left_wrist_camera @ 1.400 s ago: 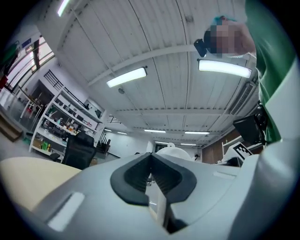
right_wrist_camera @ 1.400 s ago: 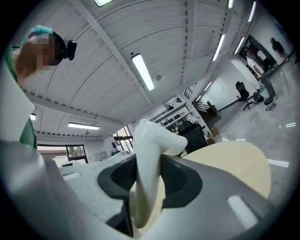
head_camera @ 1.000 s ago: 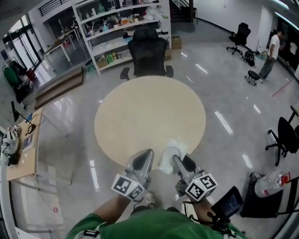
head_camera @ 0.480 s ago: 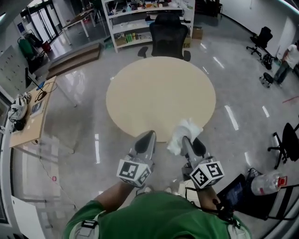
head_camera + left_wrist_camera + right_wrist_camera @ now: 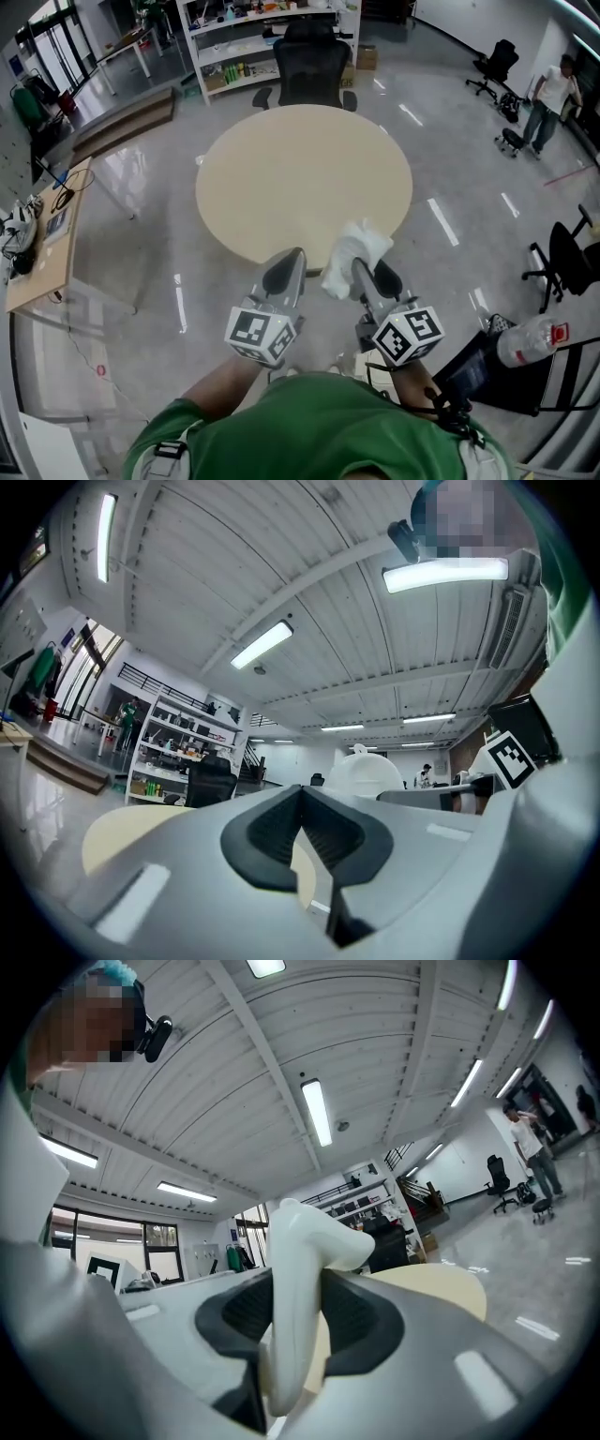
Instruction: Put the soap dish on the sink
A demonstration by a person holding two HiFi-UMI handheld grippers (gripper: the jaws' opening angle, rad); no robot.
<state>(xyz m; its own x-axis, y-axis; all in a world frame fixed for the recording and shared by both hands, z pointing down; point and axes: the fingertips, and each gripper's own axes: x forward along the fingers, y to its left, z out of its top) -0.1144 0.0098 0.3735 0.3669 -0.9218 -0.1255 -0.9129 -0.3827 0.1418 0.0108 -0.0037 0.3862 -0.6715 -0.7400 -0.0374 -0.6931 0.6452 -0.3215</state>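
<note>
The soap dish (image 5: 352, 251) is white and curved, and it stands on edge between the pads of my right gripper (image 5: 367, 272), which is shut on it. In the right gripper view the dish (image 5: 298, 1269) rises out of the jaws. It hangs over the near rim of a round beige table (image 5: 300, 178). My left gripper (image 5: 284, 267) is beside it on the left, shut with nothing in it; its pads meet in the left gripper view (image 5: 300, 797), where the dish (image 5: 364, 772) shows to the right. No sink is in view.
A black office chair (image 5: 309, 66) stands behind the table, with white shelves (image 5: 253, 33) further back. A wooden desk (image 5: 37, 253) is at the left. More black chairs (image 5: 562, 262) and a standing person (image 5: 548, 94) are at the right. Glossy grey floor surrounds the table.
Both grippers have moved forward side by side toward the table. The dish stays clamped in the right one, and the left one stays shut.
</note>
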